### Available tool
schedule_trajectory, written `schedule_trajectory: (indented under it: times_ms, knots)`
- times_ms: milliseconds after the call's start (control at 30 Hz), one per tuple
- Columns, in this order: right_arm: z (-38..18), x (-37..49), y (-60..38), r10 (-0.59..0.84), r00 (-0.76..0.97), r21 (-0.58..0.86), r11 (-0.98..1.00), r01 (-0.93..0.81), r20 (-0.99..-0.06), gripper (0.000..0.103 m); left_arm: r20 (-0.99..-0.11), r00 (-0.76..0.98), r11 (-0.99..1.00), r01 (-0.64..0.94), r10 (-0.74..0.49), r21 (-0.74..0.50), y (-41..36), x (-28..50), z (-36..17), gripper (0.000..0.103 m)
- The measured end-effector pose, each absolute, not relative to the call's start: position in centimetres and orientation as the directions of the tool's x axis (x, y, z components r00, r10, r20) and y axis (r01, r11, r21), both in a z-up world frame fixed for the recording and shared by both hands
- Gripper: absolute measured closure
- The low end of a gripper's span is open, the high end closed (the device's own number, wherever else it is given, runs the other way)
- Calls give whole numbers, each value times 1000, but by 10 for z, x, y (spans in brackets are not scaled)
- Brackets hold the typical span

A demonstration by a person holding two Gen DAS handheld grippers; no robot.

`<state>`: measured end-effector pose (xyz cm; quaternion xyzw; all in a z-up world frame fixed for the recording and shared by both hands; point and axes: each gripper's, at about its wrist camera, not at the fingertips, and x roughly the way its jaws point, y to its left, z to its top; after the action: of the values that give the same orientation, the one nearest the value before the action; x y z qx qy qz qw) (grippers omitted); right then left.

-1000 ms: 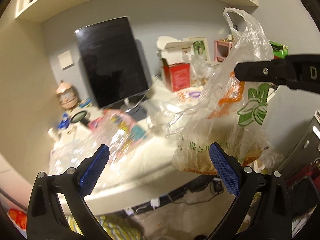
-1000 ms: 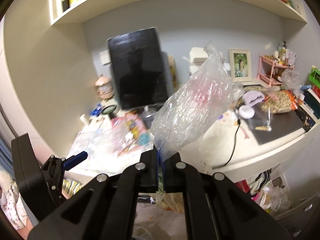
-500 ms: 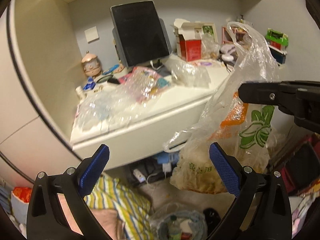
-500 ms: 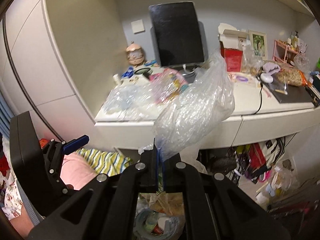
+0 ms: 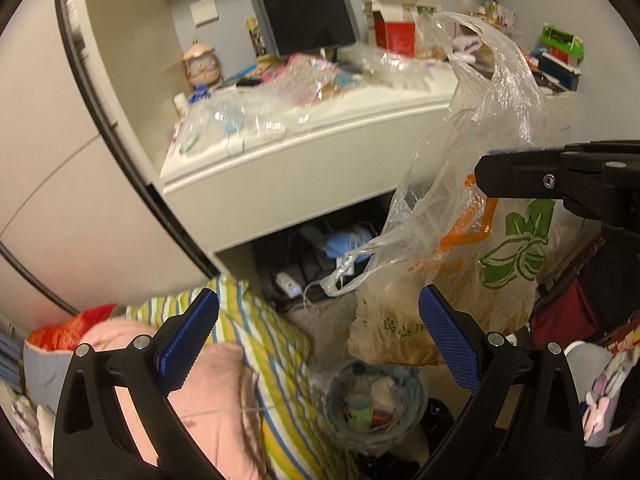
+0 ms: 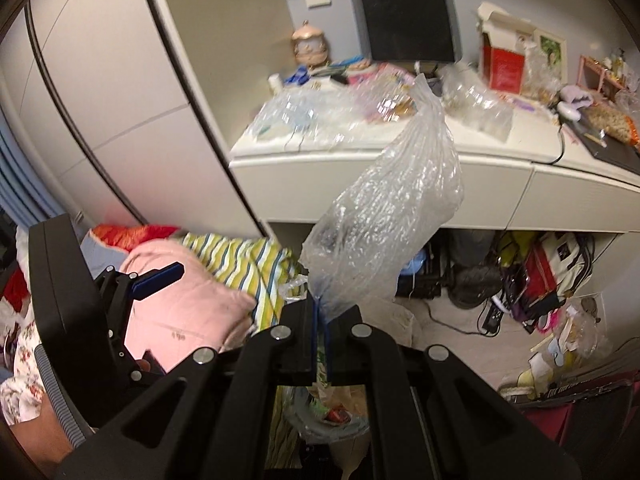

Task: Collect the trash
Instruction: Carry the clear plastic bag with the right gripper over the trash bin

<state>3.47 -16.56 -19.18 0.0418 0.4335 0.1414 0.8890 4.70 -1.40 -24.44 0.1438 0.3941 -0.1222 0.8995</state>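
Observation:
My right gripper (image 6: 321, 316) is shut on the top of a clear plastic bag (image 6: 388, 208) with a green and orange print (image 5: 472, 256), which hangs from it with brown trash in its bottom. In the left wrist view the right gripper (image 5: 520, 176) comes in from the right, pinching that bag. The bag hangs above a small round trash bin (image 5: 372, 400) on the floor that holds a bottle and wrappers; the bin also shows in the right wrist view (image 6: 332, 416). My left gripper (image 5: 320, 344) is open and empty, left of the bag.
A white desk (image 5: 304, 160) carries loose clear plastic wrappers (image 6: 304, 116), a dark monitor (image 6: 404, 8) and a red box (image 6: 504, 64). Striped and pink bedding (image 5: 224, 376) lies at the left. Bags and cables (image 6: 532, 276) crowd the floor under the desk.
Both grippers have dropped from desk height to below the desk edge, carrying the bag down. The floor bin has come into view under the bag.

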Motion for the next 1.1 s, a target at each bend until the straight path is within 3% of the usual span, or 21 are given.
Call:
schedule_trajectory:
  times_ms: [533, 1100]
  knots:
    - [-319, 27, -140, 363, 348, 249, 910, -331, -864, 98, -874, 486, 946, 279, 7, 163, 2, 16, -371, 6]
    - [-501, 25, -112, 286, 105, 219, 884, -413, -953, 98, -951, 299, 960, 236, 76, 151, 24, -15, -542, 6]
